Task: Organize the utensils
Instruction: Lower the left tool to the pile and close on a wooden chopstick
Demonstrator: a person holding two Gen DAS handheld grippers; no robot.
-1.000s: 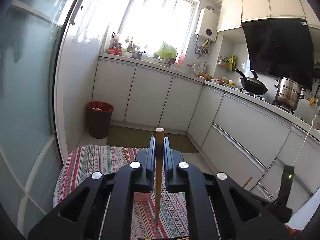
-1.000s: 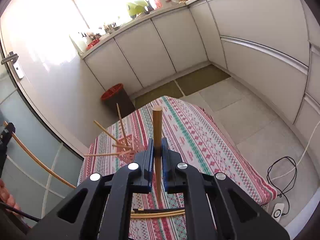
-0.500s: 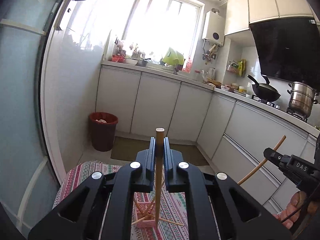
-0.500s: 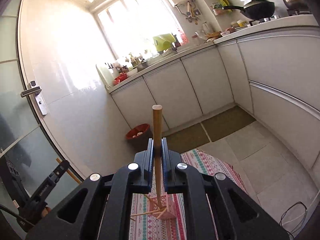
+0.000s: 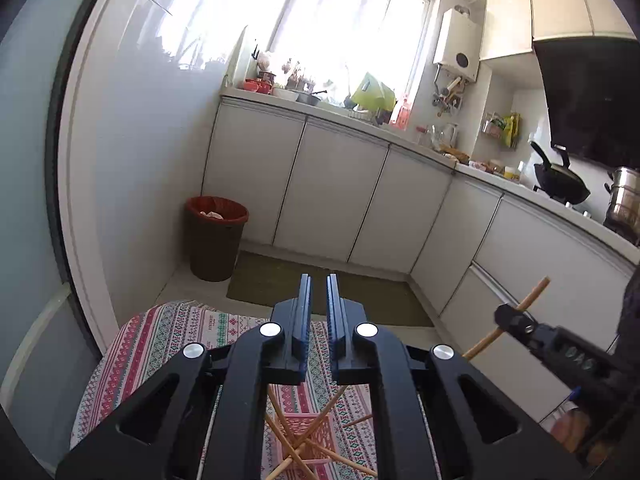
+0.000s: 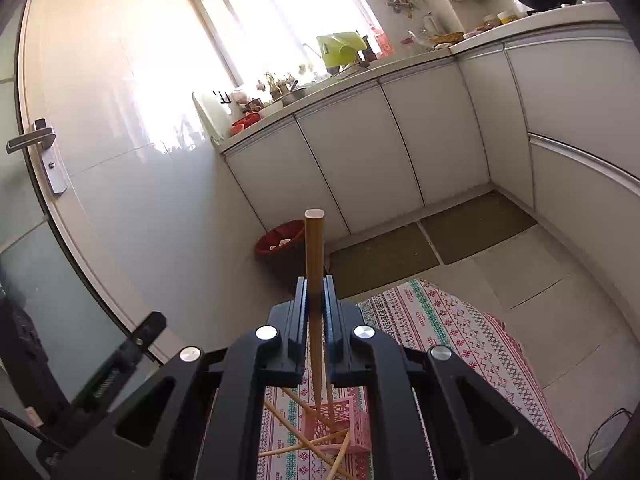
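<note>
Currently the left gripper [image 5: 317, 312] hangs over the pink basket [image 5: 306, 438], jaws slightly apart, nothing between them. Right gripper [image 6: 316, 304] clamps one upright chopstick [image 6: 314, 248], tip just above that basket. Loose chopsticks [image 6: 298, 447] lean crisscrossed in the basket on the striped tabletop [image 6: 448, 328].

You are working in a home kitchen: white cabinets [image 5: 332, 184], a wok [image 5: 560, 180] on the stove, a range hood [image 5: 592, 92] and a wall-mounted water heater [image 5: 458, 54].
</note>
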